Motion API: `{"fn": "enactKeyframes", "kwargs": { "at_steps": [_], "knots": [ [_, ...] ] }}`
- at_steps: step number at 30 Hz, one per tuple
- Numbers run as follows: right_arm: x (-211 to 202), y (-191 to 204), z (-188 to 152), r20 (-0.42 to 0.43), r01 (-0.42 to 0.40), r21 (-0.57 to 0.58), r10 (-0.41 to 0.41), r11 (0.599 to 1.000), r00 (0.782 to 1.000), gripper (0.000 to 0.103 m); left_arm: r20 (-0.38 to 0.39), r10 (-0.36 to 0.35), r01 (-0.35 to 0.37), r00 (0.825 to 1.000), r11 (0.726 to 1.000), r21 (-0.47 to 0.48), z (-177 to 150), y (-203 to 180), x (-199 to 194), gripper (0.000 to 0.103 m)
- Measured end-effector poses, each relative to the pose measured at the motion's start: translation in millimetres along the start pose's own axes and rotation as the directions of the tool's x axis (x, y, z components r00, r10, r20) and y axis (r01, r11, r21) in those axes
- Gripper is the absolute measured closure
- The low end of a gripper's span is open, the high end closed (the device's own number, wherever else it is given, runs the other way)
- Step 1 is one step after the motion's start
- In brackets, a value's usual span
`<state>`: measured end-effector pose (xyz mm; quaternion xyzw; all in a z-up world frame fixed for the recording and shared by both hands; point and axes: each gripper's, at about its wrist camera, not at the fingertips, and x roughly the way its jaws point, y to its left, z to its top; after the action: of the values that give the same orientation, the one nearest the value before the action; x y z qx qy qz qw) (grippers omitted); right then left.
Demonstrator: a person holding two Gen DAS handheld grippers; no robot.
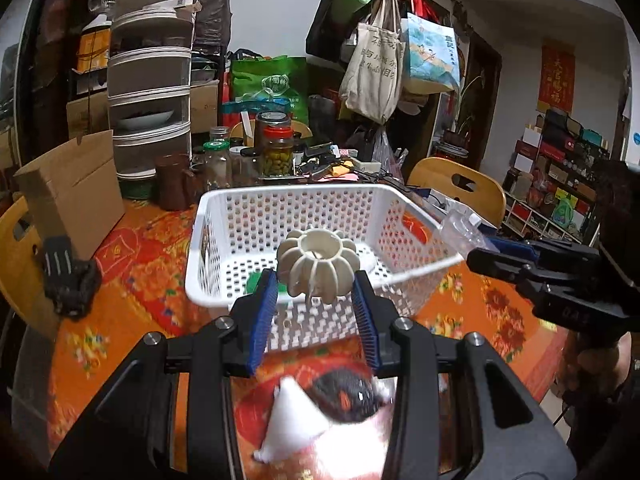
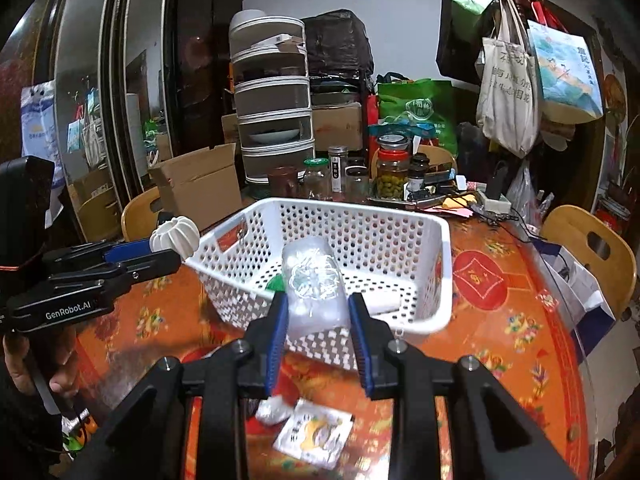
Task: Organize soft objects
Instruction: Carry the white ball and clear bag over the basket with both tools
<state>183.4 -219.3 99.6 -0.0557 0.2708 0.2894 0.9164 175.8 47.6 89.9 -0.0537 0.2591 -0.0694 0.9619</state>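
My left gripper (image 1: 316,294) is shut on a cream ribbed ring-shaped soft toy (image 1: 318,264) and holds it above the near rim of a white perforated basket (image 1: 224,300). The toy also shows in the right wrist view (image 2: 174,236). My right gripper (image 2: 316,312) is shut on a clear crumpled plastic bottle (image 2: 314,284), held over the basket's near rim (image 2: 416,326). The bottle's end shows in the left wrist view (image 1: 460,224). In the basket lie a green item (image 2: 276,282) and a white item (image 2: 384,304).
On the orange floral tablecloth (image 2: 500,320) below the grippers lie a white and black-red plush (image 1: 320,412) and a small printed packet (image 2: 314,434). Jars (image 1: 276,152), a cardboard box (image 1: 72,192), stacked food covers (image 1: 150,80) and wooden chairs (image 2: 592,248) surround the table.
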Motion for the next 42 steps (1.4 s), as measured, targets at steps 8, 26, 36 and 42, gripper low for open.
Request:
{"fn": "enactKeyframes", "kwargs": {
  "at_steps": [8,26,36,42],
  "knots": [
    [35.3,-13.8,33.5,-0.065,0.011,0.021,-0.009,1.000,0.998,0.074,-0.061,0.019,-0.019,0.998,1.000,-0.009,54.1,8.2,41.7,0.068],
    [159.1,-40.9,47.7,-0.355,0.103,0.036,-0.084,0.994,0.931,0.073,-0.389,0.089,-0.114,0.917,0.993,-0.043,70.4,35.7,194.5,0.067],
    [191.5,-44.7,39.1,-0.447,0.125,0.012,-0.106,0.992,0.888,0.072,-0.481,0.114,-0.146,0.869,0.989,-0.031,55.0,39.9,225.9,0.067],
    [195.5,-44.8,36.8,-0.457,0.125,0.008,-0.108,0.992,0.883,0.072,-0.514,0.119,-0.148,0.850,0.989,-0.016,48.1,40.8,236.2,0.067]
  ]
}}
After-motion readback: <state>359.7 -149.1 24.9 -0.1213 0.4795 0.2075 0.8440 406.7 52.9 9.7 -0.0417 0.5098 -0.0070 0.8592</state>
